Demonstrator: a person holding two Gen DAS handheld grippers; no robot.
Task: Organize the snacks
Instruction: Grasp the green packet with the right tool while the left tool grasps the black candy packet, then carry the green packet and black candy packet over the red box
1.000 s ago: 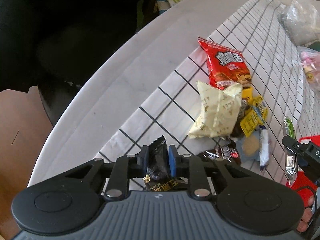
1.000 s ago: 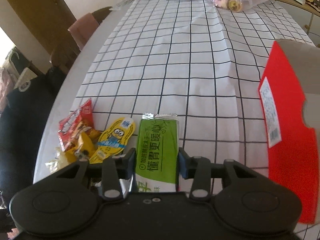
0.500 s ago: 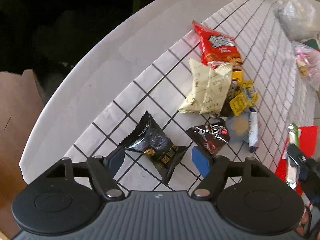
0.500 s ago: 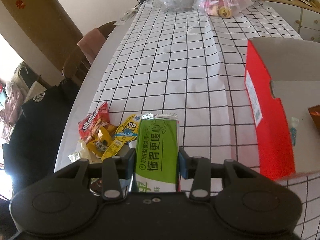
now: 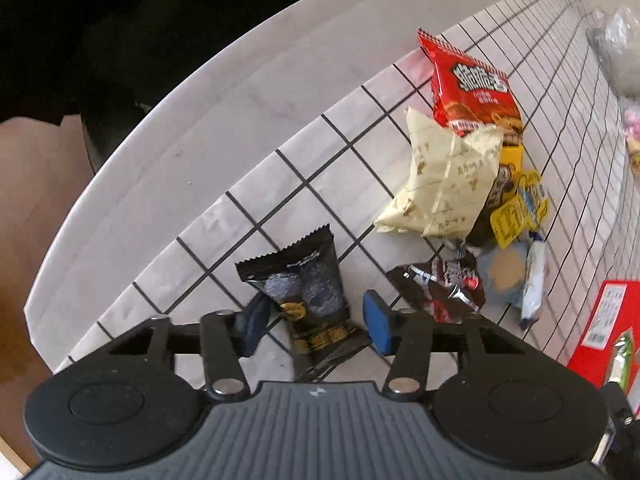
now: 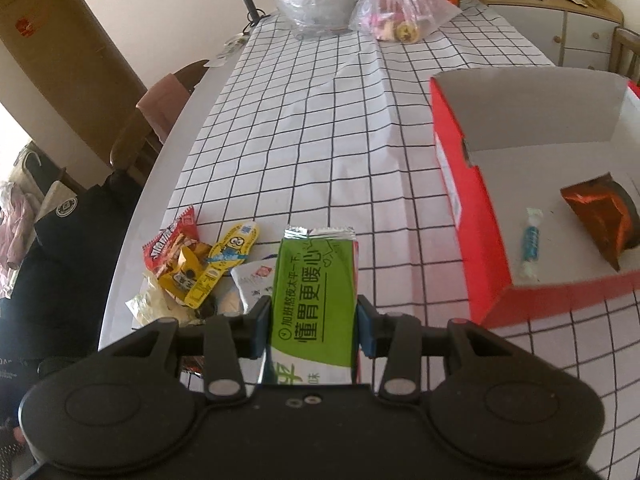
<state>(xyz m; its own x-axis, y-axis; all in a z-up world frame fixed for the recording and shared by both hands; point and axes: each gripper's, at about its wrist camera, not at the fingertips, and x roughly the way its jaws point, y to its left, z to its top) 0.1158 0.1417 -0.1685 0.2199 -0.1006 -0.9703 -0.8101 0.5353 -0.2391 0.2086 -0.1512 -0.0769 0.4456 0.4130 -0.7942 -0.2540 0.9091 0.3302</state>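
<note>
My left gripper (image 5: 314, 326) points down at the checked cloth, and its jaws are closing around a black snack packet (image 5: 306, 292) that lies flat between them; the pads stand just clear of it. Beyond lies a heap of snacks: a red packet (image 5: 472, 84), a cream packet (image 5: 444, 184), yellow packets (image 5: 516, 208) and a dark brown packet (image 5: 444, 284). My right gripper (image 6: 314, 320) is shut on a green packet (image 6: 316, 280), held above the cloth left of the open red box (image 6: 472, 216). In the box lie an orange-brown packet (image 6: 600, 216) and a small wrapped candy (image 6: 530, 240).
The table's curved bare edge (image 5: 168, 168) runs left of the cloth, with dark chairs (image 6: 132, 148) beyond it. Two plastic bags (image 6: 360, 4) sit at the far end of the table. The red box's corner (image 5: 600, 320) shows at the right of the left wrist view.
The left gripper let go of the black packet, opened wide, and has narrowed again around it on the cloth. The right gripper carried the green packet up and toward the red box.
</note>
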